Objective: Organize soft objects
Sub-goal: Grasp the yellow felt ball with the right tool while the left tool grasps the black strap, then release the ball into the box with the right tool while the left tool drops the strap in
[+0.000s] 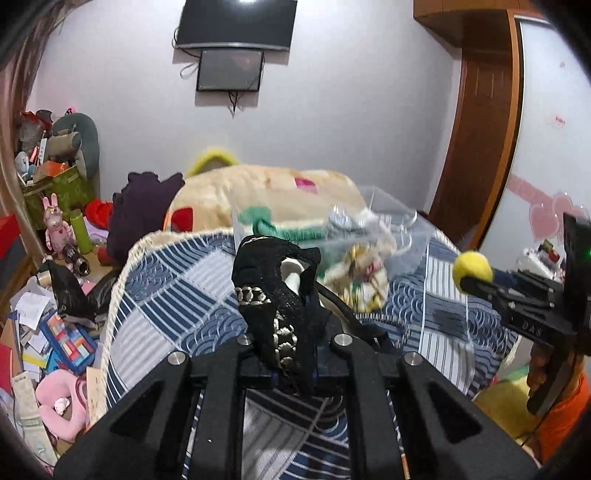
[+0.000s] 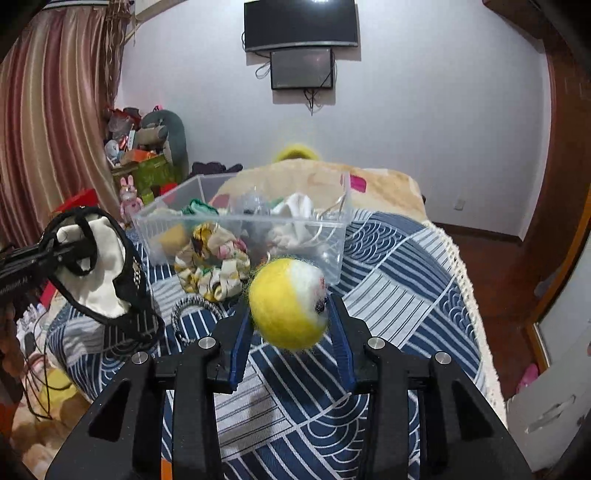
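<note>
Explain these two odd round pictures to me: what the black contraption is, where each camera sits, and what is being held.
A person holds two hand-held grippers, each carrying a fisheye camera looking along its fingers. The left camera shows the left gripper shut on a black lace garment; the right gripper appears at that picture's right edge. The right camera shows the right gripper shut on a yellow-and-white felt ball. Ahead, on a blue patterned bedspread, stands a clear plastic bin with soft items inside; a floral scrunchie lies before it.

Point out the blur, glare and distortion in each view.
Left wrist view: fisheye bends the wooden door frame; clear plastic bin smeared by motion blur. Right wrist view: ceiling light glares on the wall-mounted black TV; fuzzy yellow felt ball slightly soft.
</note>
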Demonstrator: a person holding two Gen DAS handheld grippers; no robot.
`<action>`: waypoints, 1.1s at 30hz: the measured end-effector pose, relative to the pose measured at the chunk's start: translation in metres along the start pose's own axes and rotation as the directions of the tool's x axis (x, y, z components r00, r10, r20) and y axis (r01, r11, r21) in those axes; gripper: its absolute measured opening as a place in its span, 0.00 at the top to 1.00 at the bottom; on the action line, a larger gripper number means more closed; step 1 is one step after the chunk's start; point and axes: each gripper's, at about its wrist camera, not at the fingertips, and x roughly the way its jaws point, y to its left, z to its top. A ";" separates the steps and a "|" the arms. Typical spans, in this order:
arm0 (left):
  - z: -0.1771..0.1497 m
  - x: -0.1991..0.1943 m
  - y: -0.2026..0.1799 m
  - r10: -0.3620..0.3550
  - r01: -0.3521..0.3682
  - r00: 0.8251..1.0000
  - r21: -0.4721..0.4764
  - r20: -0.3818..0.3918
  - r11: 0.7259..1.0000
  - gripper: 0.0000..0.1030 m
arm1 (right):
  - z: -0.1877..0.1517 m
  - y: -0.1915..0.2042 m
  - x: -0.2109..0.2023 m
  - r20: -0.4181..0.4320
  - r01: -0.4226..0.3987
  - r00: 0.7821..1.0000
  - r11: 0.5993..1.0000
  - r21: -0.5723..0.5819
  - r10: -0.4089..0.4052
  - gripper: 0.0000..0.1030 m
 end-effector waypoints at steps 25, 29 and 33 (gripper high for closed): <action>0.094 0.039 0.010 0.031 -0.025 0.989 -0.041 0.144 0.999 0.90 | 0.079 -0.004 0.023 0.116 -0.011 0.993 1.000 0.018 0.009 0.65; 0.096 0.063 0.012 0.024 -0.018 0.992 -0.051 0.121 0.999 0.90 | 0.084 -0.001 0.038 0.096 -0.010 0.995 1.000 0.007 0.010 0.65; 0.094 0.083 0.010 0.027 -0.021 0.994 -0.050 0.103 0.999 0.90 | 0.085 0.006 0.059 0.053 -0.008 0.999 1.000 -0.013 0.009 0.65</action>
